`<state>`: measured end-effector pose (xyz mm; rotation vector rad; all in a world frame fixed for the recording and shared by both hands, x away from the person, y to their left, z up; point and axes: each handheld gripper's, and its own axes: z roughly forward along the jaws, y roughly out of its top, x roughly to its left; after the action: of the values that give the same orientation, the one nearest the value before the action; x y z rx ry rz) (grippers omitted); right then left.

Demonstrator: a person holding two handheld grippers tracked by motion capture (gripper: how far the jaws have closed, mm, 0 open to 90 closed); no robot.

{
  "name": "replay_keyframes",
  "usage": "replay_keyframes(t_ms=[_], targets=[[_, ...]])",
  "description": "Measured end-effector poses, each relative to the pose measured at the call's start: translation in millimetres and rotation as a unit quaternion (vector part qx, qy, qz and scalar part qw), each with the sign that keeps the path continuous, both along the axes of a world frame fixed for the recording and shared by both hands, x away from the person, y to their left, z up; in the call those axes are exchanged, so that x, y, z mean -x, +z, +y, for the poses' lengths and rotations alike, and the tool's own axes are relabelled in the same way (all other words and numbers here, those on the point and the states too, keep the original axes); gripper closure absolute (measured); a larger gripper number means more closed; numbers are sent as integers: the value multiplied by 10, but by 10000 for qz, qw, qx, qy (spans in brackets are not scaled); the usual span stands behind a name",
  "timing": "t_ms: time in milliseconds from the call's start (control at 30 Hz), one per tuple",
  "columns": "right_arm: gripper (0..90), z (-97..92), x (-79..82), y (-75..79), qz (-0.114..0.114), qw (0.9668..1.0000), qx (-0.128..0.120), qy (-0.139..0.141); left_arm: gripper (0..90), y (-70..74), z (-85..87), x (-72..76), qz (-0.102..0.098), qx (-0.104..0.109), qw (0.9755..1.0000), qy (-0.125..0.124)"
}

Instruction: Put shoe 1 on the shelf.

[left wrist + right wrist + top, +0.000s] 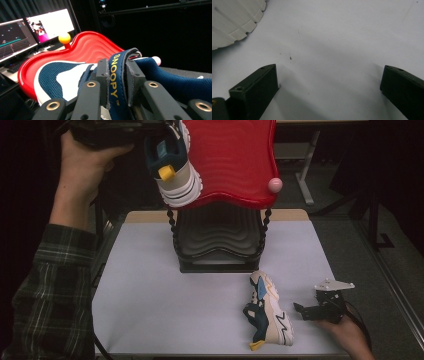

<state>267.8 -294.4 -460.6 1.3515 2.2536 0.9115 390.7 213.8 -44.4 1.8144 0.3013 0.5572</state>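
Left gripper clamps SNOOPY pull tab of sneaker raised at red shelf top. Right gripper rests on table, jaws wide apart — second sneaker just beside. Risk: thin tab slips, shoe drops off rim.

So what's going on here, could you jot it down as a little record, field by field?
setting: grey table with a two-tier shoe rack
top tier: red tray, held shoe at its left edge
lower tier: black tray, nothing seen on it
left gripper: raised, shut on the held shoe by its Snoopy strap
right gripper: low by the table's right edge, jaws open, holding nothing
second shoe: lying on its side on the table, beside the right gripper, apart
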Motion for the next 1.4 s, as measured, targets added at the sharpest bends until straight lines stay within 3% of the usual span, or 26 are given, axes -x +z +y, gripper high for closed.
replay_keyframes(t_ms=[133, 200, 233, 600, 833, 1067, 1200, 1300, 1333, 1400], targets=[[7, -1, 0, 0, -4, 10000, -2, -1, 753, 14, -180, -237, -2, -95, 9999, -95], [7, -1, 0, -1, -5, 10000, -6, -3, 753, 15, -221, -283, -9, -123, 9999, -98], [7, 0, 0, -1, -9, 10000, -9, -4, 753, 22, -296, -374, -28, -221, 9997, -113], [7, -1, 2, -2, -15, 10000, -11, -7, 755, 16, -590, -779, -160, -604, 9980, -133], [7, -1, 1, -1, -17, 10000, -11, -9, 755, -99, -665, -879, -241, -682, 9968, -327], [7, 0, 2, -1, -12, 10000, -7, -6, 754, -148, -759, -878, -114, -786, 9952, -577], [7, 0, 1, -1, -12, 10000, -8, -6, 744, -170, -794, -890, -22, -710, 9961, -524], [7, 0, 1, -1, -15, 10000, -7, -5, 702, -174, -774, -897, 93, -609, 9971, -443], [7, 0, 2, -2, -17, 10000, -7, -4, 591, -174, -743, -892, 142, -529, 9980, -300], [7, 0, 2, -1, -14, 10000, -7, -5, 513, -175, -727, -884, 124, -497, 9984, -246]])
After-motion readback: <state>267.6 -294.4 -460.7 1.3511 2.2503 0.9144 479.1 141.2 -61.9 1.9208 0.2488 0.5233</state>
